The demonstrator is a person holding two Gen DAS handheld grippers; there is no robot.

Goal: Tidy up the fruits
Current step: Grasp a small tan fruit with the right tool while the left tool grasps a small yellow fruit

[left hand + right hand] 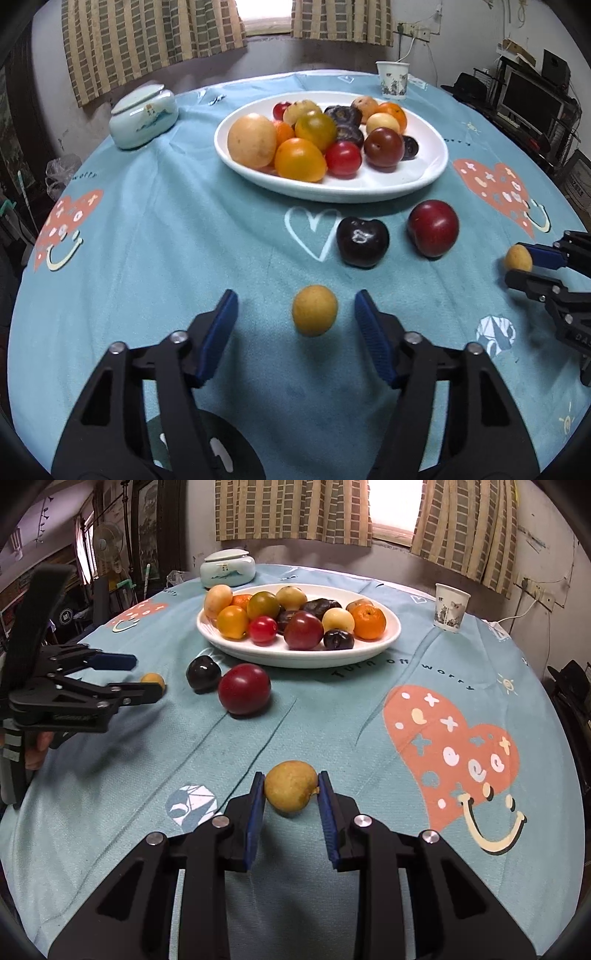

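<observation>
A white oval plate (424,177) (391,635) holds several fruits on the blue tablecloth. In front of it lie a dark plum (362,242) (203,674) and a red plum (433,228) (243,694). My left gripper (295,310) (144,677) is open around a small yellow fruit (314,310) (152,680) that rests on the cloth. My right gripper (291,788) (522,264) is shut on another small yellow fruit (291,791) (518,258), low over the cloth.
A pale lidded ceramic jar (144,114) (227,568) stands at the table's far left. A paper cup (393,79) (450,607) stands at the far right. Curtains and a window are behind the table. Shelves with a screen (532,99) are to the right.
</observation>
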